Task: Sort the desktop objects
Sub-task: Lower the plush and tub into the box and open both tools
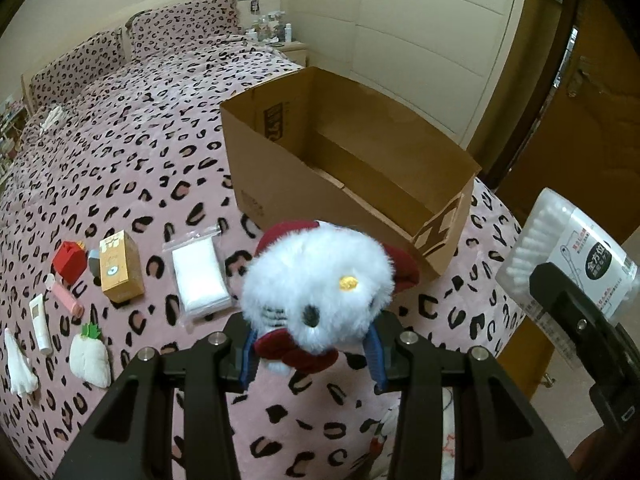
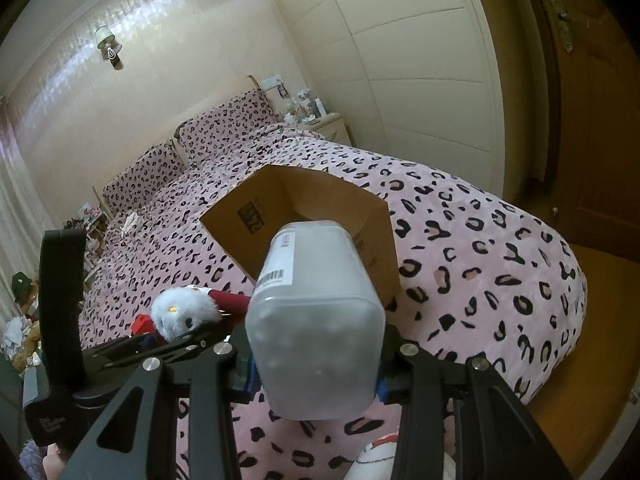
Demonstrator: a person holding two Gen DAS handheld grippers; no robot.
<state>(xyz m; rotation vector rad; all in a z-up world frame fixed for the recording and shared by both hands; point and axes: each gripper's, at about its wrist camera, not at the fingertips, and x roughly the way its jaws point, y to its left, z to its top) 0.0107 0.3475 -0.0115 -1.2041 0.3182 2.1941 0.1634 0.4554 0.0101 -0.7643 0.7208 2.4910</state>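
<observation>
My left gripper (image 1: 312,356) is shut on a white plush toy (image 1: 320,280) with red bows, held above the bed in front of the open cardboard box (image 1: 280,184). The toy also shows in the right wrist view (image 2: 184,312). My right gripper (image 2: 316,368) is shut on a clear plastic cotton swab box (image 2: 316,320), held above the bed short of the cardboard box (image 2: 240,216). The swab box also shows at the right of the left wrist view (image 1: 568,256). The cardboard box looks empty inside.
On the leopard-print bed (image 1: 140,152) at the left lie a white pouch (image 1: 200,276), a tan carton (image 1: 120,268), a red block (image 1: 70,262), a pink tube (image 1: 64,294), a white tube (image 1: 40,320) and a radish-shaped plush (image 1: 90,356). A wardrobe and door stand to the right.
</observation>
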